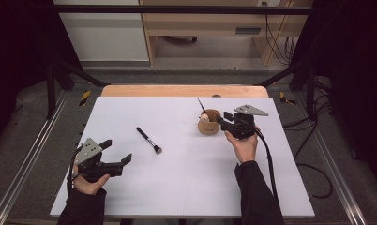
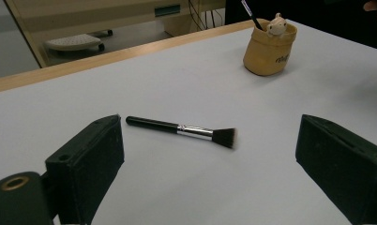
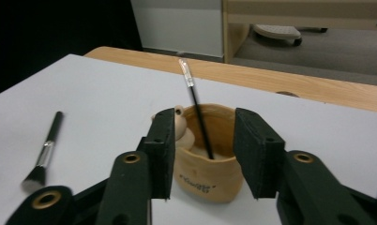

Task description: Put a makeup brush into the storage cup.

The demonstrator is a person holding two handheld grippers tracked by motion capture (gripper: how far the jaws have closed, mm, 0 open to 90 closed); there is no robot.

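On the white surface (image 1: pixel 177 187), a makeup brush (image 1: pixel 149 140) lies loose before the left hand-held gripper (image 1: pixel 117 152), jaws wide apart; the right hand-held gripper (image 1: pixel 222 117), partly open, flanks the tan holder (image 1: pixel 208 126) already containing one thin brush (image 3: pixel 196 112).

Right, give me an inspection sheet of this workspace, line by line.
Surface: white board on a wooden table, flat and bare apart from the items below.
Job's things: black makeup brush lying flat; tan pot standing upright, with a thin black stick and a small animal figure in it.
Clutter: nothing seen.
Grippers: left claw open, aimed at the brush, not touching it; right claw open, its jaws either side of the pot; contact cannot be told.
Cables: one trails from each claw; loose cables on the floor to the right.
Surroundings: black frame, grey floor, wooden furniture behind.
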